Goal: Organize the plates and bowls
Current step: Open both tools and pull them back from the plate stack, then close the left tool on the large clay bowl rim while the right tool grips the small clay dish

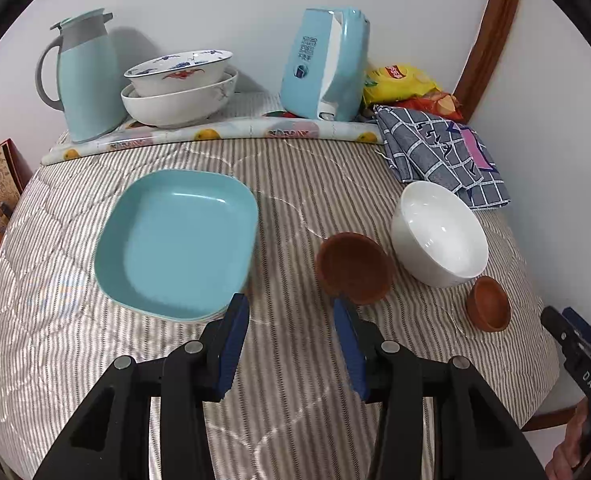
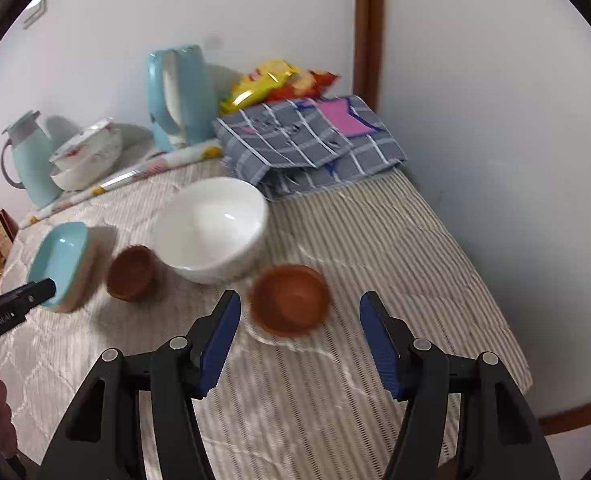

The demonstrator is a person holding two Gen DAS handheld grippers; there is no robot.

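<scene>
A light blue square plate (image 1: 175, 240) (image 2: 61, 262) lies on the striped table cover, stacked on others. To its right stand a brown bowl (image 1: 353, 268) (image 2: 129, 272), a white bowl (image 1: 439, 234) (image 2: 211, 232) and a smaller brown bowl (image 1: 489, 304) (image 2: 289, 298). My left gripper (image 1: 291, 312) is open and empty, between the blue plate and the brown bowl, just short of them. My right gripper (image 2: 299, 308) is open and empty, with the small brown bowl just ahead between its fingers.
At the back stand a blue jug (image 1: 83, 76), two stacked white bowls (image 1: 179, 88), a blue kettle (image 1: 327, 64), snack bags (image 1: 407, 84) and a folded checked cloth (image 1: 443, 152). A rolled mat (image 1: 215, 136) lies in front. Walls bound the back and right.
</scene>
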